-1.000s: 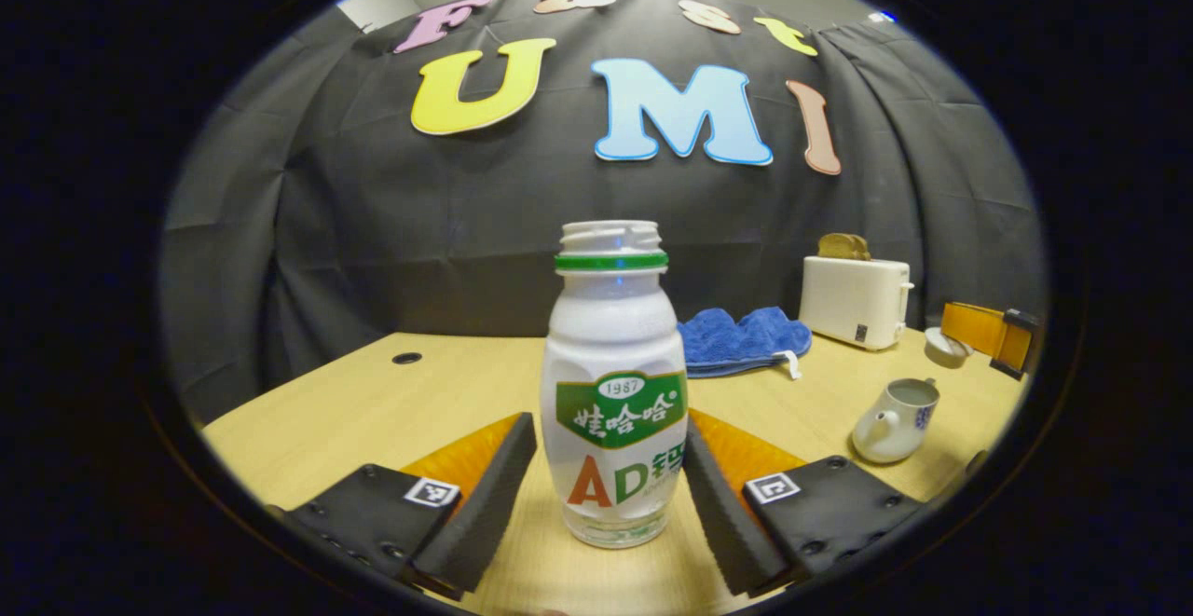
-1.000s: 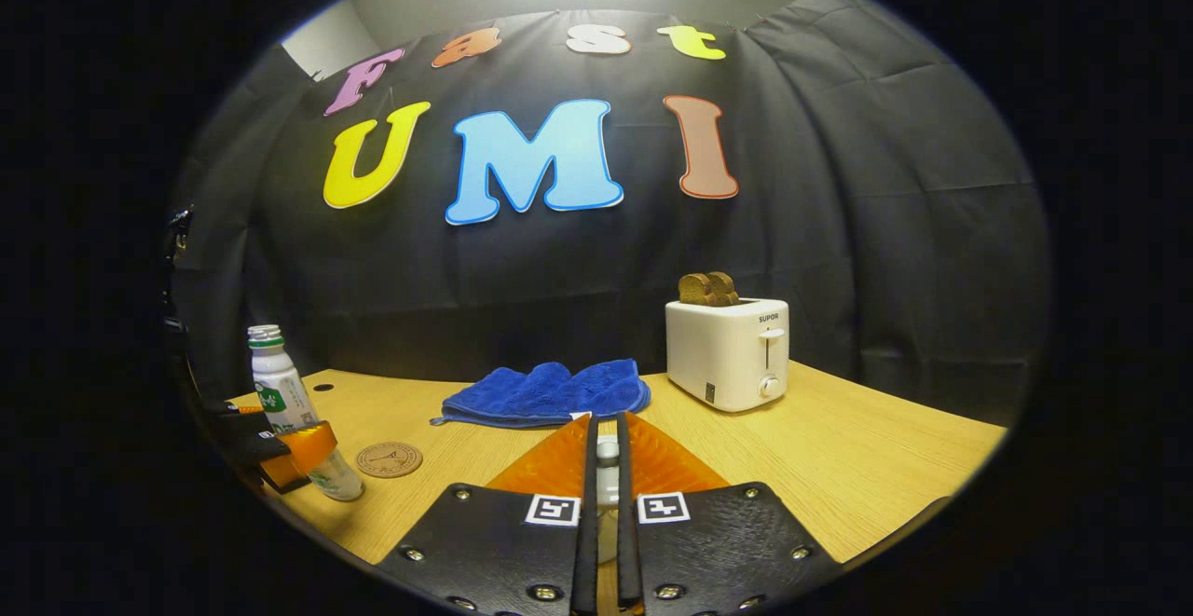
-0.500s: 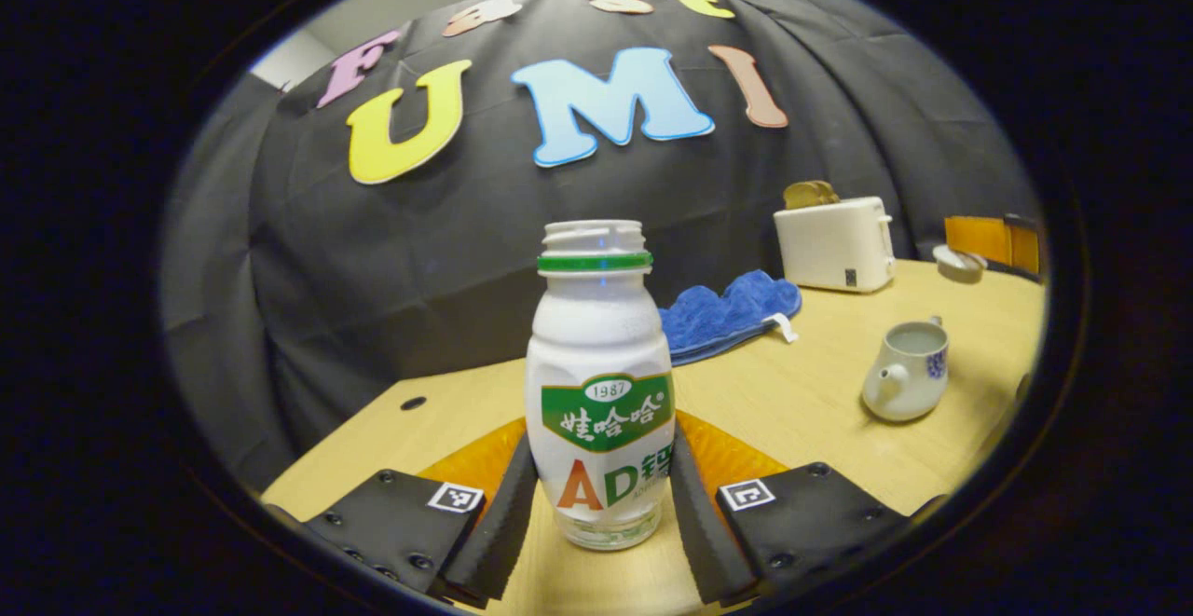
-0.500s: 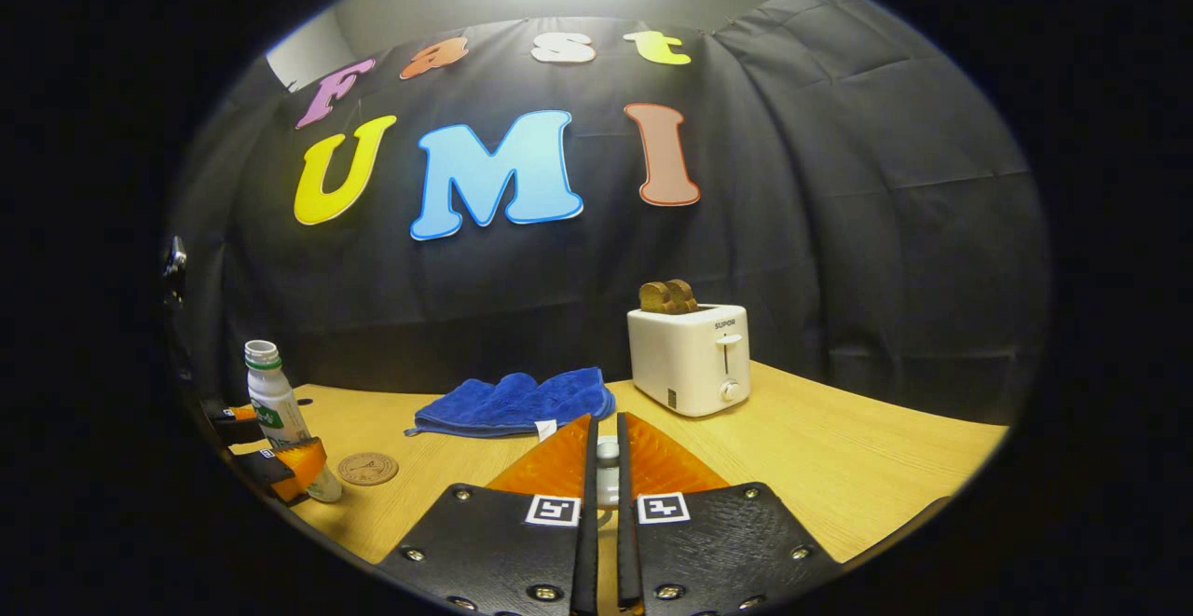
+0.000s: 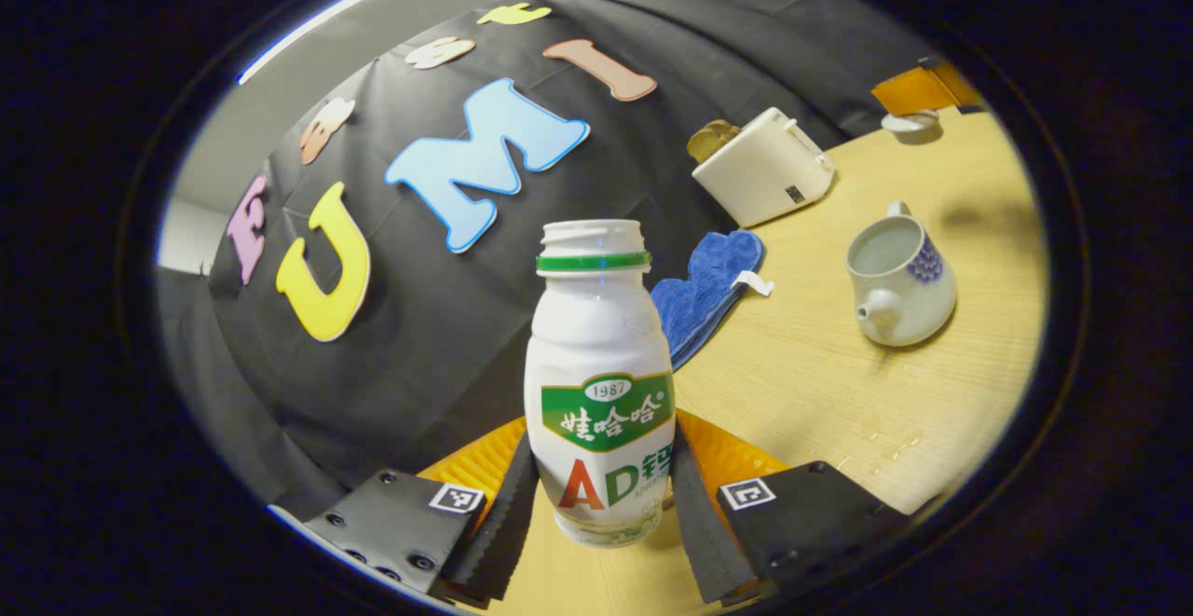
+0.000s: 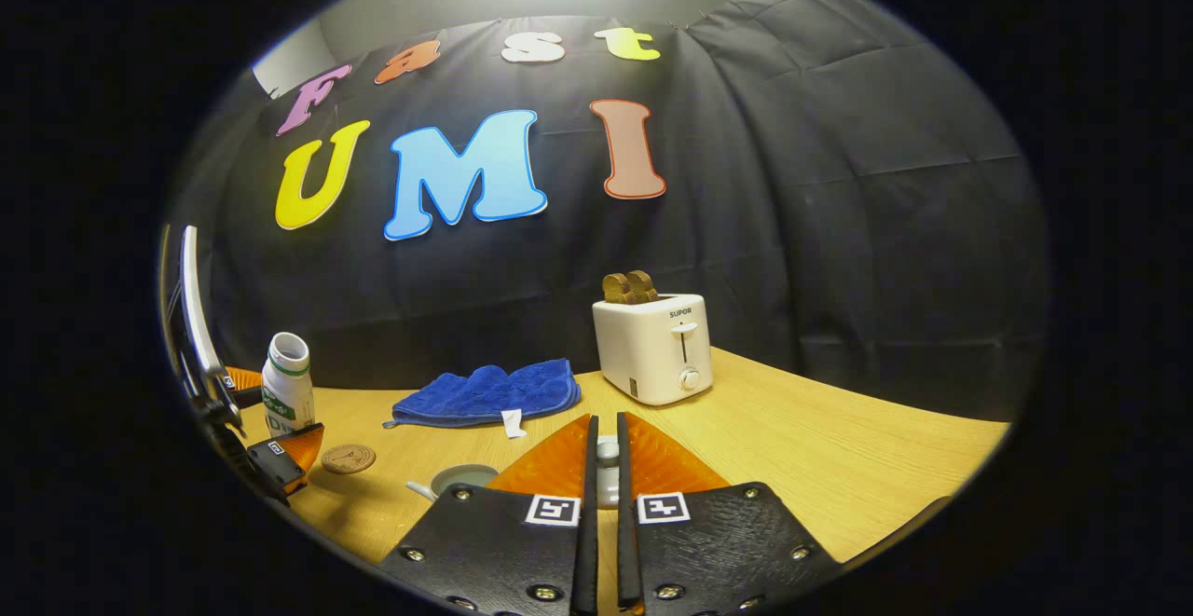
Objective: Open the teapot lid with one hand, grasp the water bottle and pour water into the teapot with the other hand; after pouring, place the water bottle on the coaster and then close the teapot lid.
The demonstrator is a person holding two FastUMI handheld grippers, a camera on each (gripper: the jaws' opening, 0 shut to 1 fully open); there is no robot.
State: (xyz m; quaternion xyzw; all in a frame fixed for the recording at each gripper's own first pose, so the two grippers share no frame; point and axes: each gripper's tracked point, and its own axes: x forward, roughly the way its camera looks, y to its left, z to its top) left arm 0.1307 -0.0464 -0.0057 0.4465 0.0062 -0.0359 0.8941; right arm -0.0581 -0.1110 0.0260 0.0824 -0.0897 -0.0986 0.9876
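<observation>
Left gripper view: left tongs (image 5: 601, 504) clamped on bottle (image 5: 599, 383), uncapped, both fingers pressing its sides, lifted off bench (image 5: 839, 392). Teapot (image 5: 899, 276) stands open to right, lid off, near blue cloth (image 5: 704, 290) and toaster (image 5: 764, 169).

Right gripper view: right tongs (image 6: 606, 504) clenched on small white lid knob (image 6: 607, 453). Bottle (image 6: 287, 383) far left, tilted, above coaster (image 6: 348, 458). Teapot rim (image 6: 461, 479) just below tongs.

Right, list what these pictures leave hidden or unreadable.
- Water level in the water bottle: left gripper view, the opaque label and body hide it.
- Most of the teapot lid: right gripper view, the right gripper's fingers cover it.
- Teapot body: right gripper view, the gripper hides it.
- Coaster pattern: too small.
</observation>
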